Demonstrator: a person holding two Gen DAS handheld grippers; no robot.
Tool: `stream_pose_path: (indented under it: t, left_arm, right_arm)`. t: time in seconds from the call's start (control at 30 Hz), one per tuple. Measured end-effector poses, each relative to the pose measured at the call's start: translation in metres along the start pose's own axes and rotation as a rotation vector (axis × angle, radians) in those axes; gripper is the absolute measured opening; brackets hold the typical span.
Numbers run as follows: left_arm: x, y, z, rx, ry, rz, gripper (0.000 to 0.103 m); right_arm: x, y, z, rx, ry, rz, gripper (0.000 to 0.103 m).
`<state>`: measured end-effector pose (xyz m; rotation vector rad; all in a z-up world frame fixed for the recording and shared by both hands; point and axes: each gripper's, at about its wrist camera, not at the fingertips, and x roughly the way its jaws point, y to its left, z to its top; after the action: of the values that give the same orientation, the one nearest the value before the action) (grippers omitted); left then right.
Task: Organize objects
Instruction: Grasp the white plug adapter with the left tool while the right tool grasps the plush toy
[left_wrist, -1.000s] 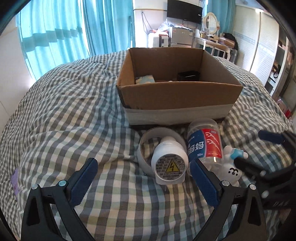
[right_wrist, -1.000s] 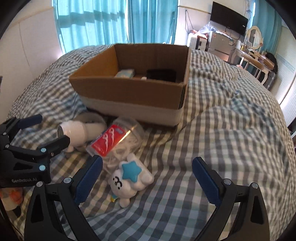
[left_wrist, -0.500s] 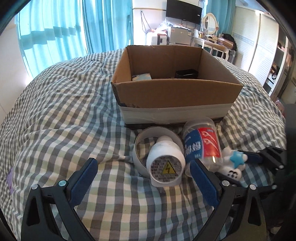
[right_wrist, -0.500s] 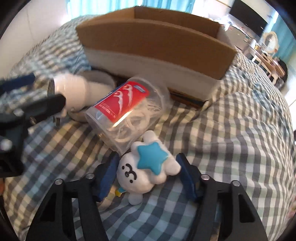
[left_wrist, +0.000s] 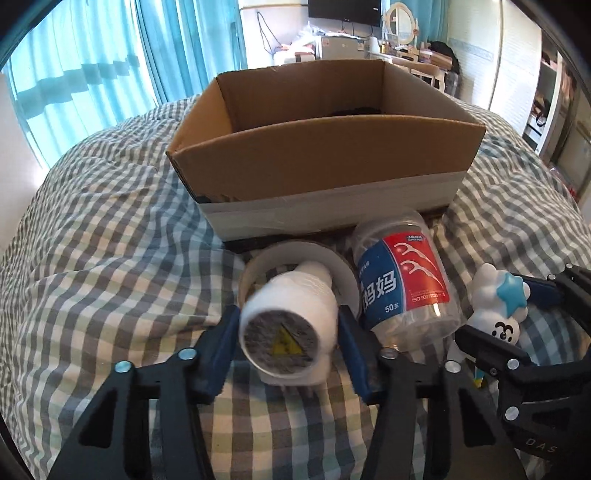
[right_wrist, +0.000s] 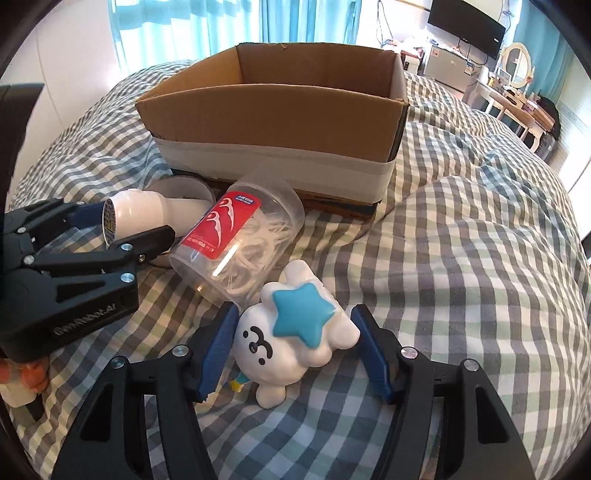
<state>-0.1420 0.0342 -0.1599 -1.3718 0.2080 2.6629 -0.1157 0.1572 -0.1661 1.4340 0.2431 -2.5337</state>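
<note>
Both tongs have just gone from wide apart to closing in. The left tongs (left_wrist: 288, 332) are now clamping the white plastic bottle with the yellow warning label (left_wrist: 290, 325), which is lying across the grey tape ring (left_wrist: 343, 269). The right tongs (right_wrist: 293, 349) are pinching the white cloud toy with the blue star (right_wrist: 295, 332). Everything is sitting mid-bed on the checked quilt (right_wrist: 461, 258), just before the open cardboard box (right_wrist: 277, 122); the clear floss-pick jar (right_wrist: 240, 240) is lying between them. Both grasps look seated, so lifting into the box is likely next.

Black frames, blue-padded jaws, silver screws
</note>
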Motion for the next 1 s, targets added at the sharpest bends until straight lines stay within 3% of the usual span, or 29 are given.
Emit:
stream_pose_path:
  t: [0.13, 0.43, 1.0]
  left_arm:
    - [-0.005, 0.007, -0.001, -0.031, -0.001, -0.023, 0.049]
    - [-0.043, 0.012, -0.006, -0.045, -0.063, 0.001, 0.049]
    - [-0.095, 0.014, -0.018, -0.052, -0.097, -0.07, 0.049]
  right_arm:
    - [0.0, 0.003, 0.004, 0.003, -0.003, -0.001, 0.063]
    - [-0.019, -0.001, -0.003, 0.016, -0.036, -0.017, 0.063]
    - [-0.074, 0.011, -0.001, 0.024, -0.118, -0.016, 0.063]
